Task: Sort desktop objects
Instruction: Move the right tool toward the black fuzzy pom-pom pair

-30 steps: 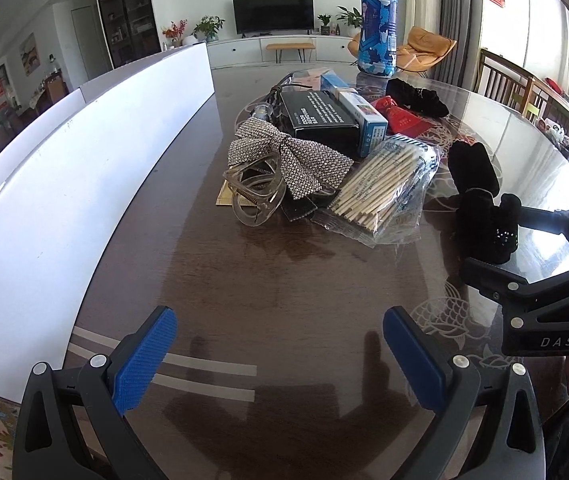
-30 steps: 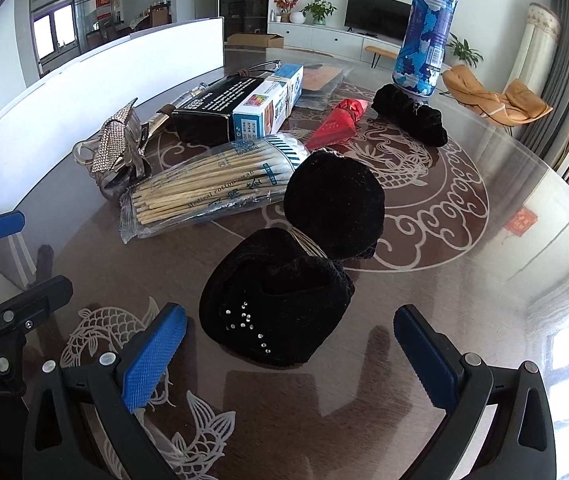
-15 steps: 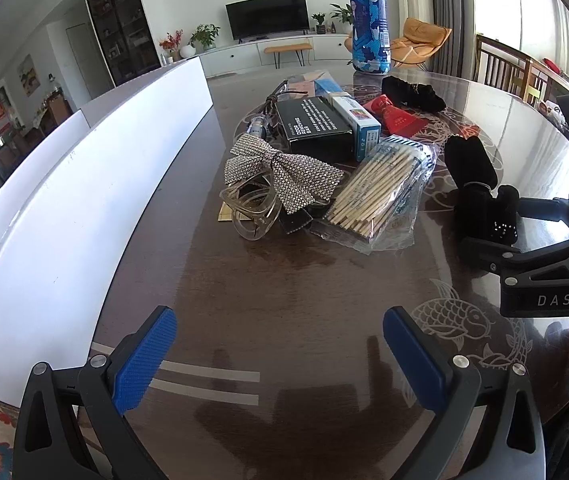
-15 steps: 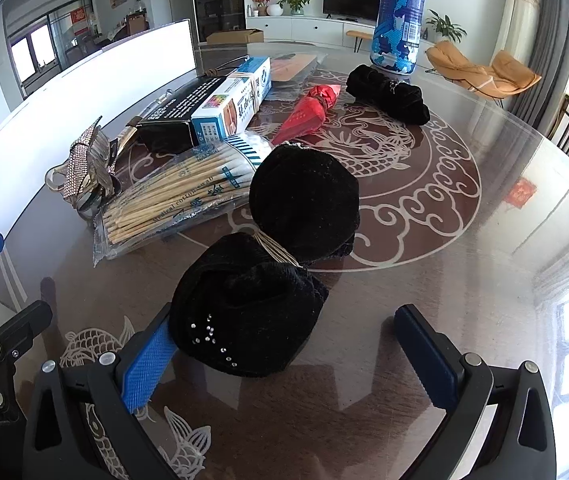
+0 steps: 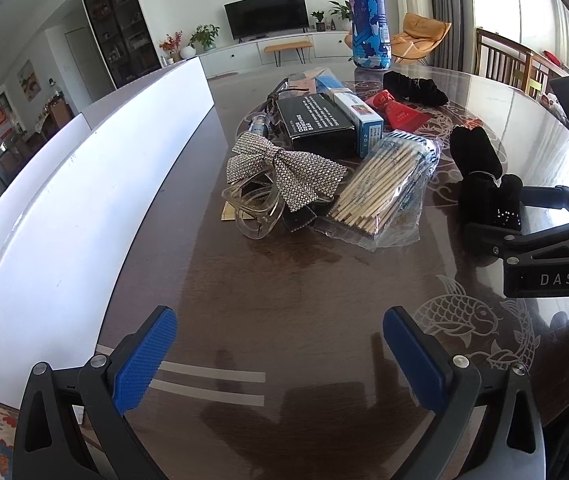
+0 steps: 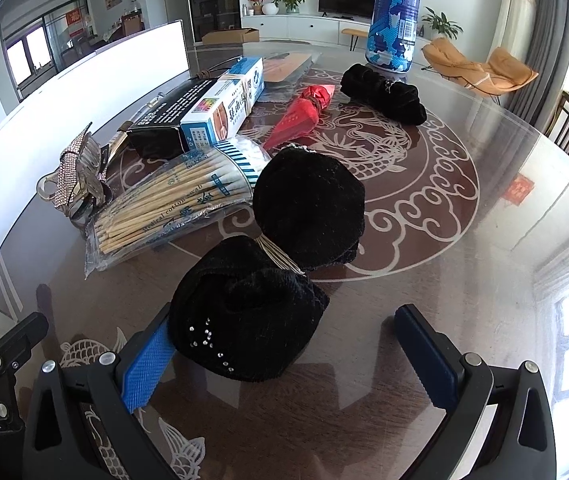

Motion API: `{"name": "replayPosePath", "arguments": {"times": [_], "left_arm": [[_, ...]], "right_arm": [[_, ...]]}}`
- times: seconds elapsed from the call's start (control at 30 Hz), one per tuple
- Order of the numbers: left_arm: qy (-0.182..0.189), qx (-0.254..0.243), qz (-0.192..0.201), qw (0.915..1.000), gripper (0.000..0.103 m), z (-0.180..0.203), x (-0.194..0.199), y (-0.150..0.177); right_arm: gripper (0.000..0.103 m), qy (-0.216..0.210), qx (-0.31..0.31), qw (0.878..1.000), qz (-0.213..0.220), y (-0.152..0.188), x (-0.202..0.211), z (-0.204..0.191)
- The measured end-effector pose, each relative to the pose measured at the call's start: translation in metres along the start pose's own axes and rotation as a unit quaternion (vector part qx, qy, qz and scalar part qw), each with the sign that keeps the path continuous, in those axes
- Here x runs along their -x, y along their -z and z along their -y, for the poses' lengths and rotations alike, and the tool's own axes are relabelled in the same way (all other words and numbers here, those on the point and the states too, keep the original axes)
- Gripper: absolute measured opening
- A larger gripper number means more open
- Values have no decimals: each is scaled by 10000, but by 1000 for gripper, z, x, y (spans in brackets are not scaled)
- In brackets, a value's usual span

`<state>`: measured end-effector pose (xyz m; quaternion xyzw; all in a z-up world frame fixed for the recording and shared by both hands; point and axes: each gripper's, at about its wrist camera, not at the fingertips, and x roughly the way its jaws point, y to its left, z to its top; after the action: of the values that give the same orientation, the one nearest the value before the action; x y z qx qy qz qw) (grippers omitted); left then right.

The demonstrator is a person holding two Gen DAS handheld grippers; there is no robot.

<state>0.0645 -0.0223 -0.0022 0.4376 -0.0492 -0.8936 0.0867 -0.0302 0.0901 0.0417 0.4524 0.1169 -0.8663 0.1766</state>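
I see a dark round table (image 5: 284,280) under glass, its objects bunched in one loose heap near the middle, so the sorting looks barely begun to me. A tall blue bottle (image 6: 396,16) stands at the far edge. Nearer lie a black box (image 5: 318,128) with a blue-and-white box (image 5: 358,114) touching it, a bag of cotton swabs (image 6: 176,208), a red pouch (image 6: 300,118), a rhinestone bow clip (image 5: 284,168) and a black scrunchie (image 6: 382,94). My right gripper (image 6: 288,356) has its jaws spread around the near end of a black velvet hair bow (image 6: 268,272), the left pad touching it. My left gripper (image 5: 280,356) hangs spread over bare table.
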Motion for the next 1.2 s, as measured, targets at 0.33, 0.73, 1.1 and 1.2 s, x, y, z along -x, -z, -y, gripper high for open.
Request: {"name": "replayPosePath", "arguments": {"times": [0.33, 0.73, 1.1, 1.2], "left_arm": [[137, 9, -162, 9998, 103, -2, -6, 5], [349, 12, -479, 9982, 103, 4, -15, 1], [879, 189, -822, 9925, 103, 10, -27, -10], [960, 70, -901, 9913, 103, 15, -30, -15]], "right_arm": [[103, 152, -210, 9997, 5, -5, -3, 17], [103, 200, -264, 9994, 57, -8, -6, 27], [103, 51, -34, 9999, 95, 0, -1, 39], [103, 46, -31, 9999, 117, 4, 2, 43]]}}
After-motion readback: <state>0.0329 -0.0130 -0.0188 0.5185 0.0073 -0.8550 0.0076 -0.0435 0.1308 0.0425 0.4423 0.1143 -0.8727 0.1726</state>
